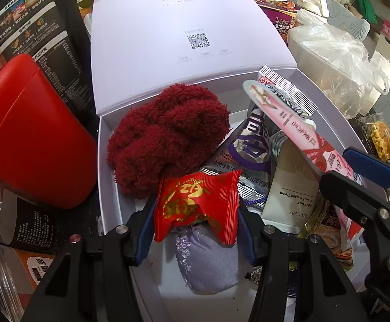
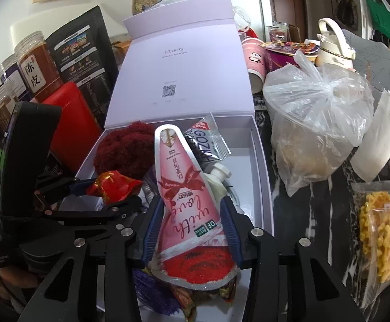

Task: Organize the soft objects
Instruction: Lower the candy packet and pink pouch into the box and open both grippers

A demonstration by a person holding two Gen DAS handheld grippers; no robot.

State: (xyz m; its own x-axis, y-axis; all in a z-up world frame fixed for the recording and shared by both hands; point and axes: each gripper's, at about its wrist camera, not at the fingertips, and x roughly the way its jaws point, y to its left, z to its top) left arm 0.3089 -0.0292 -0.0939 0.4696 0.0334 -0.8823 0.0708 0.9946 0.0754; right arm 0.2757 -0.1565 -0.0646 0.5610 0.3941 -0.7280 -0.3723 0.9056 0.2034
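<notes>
An open white gift box (image 1: 109, 166) holds a dark red fluffy bundle (image 1: 165, 136), a lilac fabric pouch (image 1: 208, 263), a hand cream tube (image 1: 291, 187) and foil sachets (image 1: 251, 145). My left gripper (image 1: 195, 212) is shut on a red and gold packet (image 1: 197, 201) over the box's near end. My right gripper (image 2: 190, 225) is shut on a pink cone-shaped pouch (image 2: 184, 187), also over the box (image 2: 260, 166); that pouch (image 1: 294, 126) and gripper (image 1: 355, 171) also show in the left wrist view. The left gripper (image 2: 98, 190) with its red packet (image 2: 111, 185) shows at left in the right wrist view.
The box lid (image 1: 184, 32) stands open behind. A red tin (image 1: 31, 134) and black carton (image 1: 36, 26) crowd the left. A clear plastic bag (image 2: 318, 123), white bottle (image 2: 334, 43), paper roll (image 2: 379, 136) and yellow snack bag (image 2: 382, 230) lie right.
</notes>
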